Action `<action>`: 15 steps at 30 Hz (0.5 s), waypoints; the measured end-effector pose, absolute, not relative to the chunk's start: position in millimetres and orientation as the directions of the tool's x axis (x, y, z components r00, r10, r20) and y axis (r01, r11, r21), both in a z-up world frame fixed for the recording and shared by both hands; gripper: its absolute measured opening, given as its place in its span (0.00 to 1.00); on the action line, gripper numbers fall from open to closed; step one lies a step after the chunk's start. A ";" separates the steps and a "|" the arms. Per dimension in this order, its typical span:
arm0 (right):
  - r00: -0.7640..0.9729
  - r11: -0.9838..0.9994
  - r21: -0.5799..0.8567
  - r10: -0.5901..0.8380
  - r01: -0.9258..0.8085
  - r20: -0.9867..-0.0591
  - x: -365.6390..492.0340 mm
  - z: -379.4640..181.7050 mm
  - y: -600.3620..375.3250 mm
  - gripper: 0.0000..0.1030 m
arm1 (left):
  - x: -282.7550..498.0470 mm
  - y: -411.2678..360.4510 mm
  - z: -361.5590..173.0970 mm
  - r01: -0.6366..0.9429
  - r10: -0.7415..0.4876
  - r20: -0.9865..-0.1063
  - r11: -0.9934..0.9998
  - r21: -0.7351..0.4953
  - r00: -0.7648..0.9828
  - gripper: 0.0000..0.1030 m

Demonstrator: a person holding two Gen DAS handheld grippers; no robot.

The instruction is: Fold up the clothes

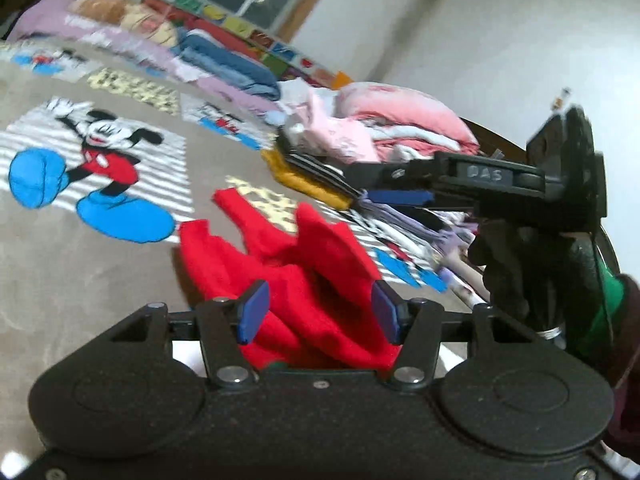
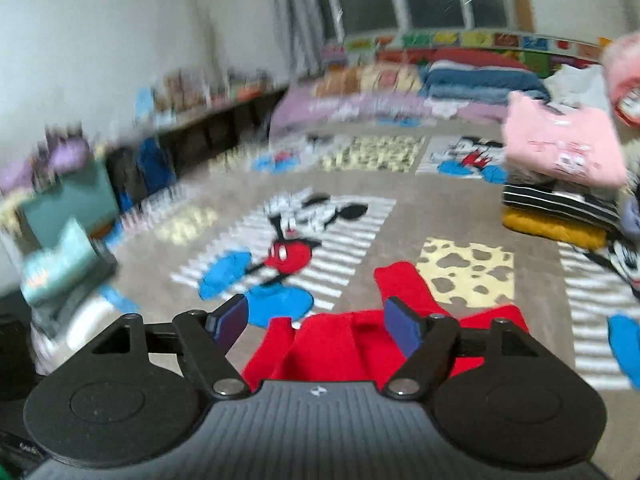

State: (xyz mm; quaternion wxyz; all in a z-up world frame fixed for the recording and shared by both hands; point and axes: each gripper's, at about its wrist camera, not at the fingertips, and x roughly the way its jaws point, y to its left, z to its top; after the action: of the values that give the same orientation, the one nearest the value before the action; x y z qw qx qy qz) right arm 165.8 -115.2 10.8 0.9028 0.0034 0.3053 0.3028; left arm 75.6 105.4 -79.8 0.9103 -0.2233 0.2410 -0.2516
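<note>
Item: red garment [image 1: 304, 276], crumpled on the cartoon-print rug [image 1: 80, 248], near centre. Soft, light, limp; likely to sag and bunch, so best taken at an edge or corner. Left gripper [image 1: 316, 312] and right gripper [image 2: 316, 322]: jaws apart, holding nothing. Stack of folded clothes [image 2: 560, 176], far right.

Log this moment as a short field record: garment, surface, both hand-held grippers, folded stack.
garment: red garment, crumpled, lying on the rug
surface: cartoon-print rug
left hand-held gripper: open, holding nothing, above the garment
right hand-held gripper: open, holding nothing
stack: folded clothes, pink on top, striped and yellow beneath
</note>
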 end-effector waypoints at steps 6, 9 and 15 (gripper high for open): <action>0.582 0.837 0.051 0.421 -0.545 -0.696 193.6 -20.3 -78.9 0.32 | 100.0 108.1 -95.2 0.280 -0.550 -0.341 0.755 -0.593 0.762 0.54; 0.593 0.849 0.089 0.435 -0.522 -0.677 185.2 -26.7 -97.1 0.20 | 109.6 101.7 -98.4 0.283 -0.552 -0.349 0.759 -0.586 0.757 0.54; 0.681 0.882 0.222 0.464 -0.416 -0.567 149.7 -23.1 -157.2 0.14 | 118.7 82.2 -106.9 0.303 -0.594 -0.379 0.743 -0.597 0.710 0.54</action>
State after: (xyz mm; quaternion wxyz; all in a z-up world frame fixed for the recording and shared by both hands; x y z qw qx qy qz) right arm 149.7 -157.2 -23.1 0.9160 0.0374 0.3191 0.2403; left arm 118.7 82.2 -106.9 0.8888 -0.2546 0.2856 -0.2523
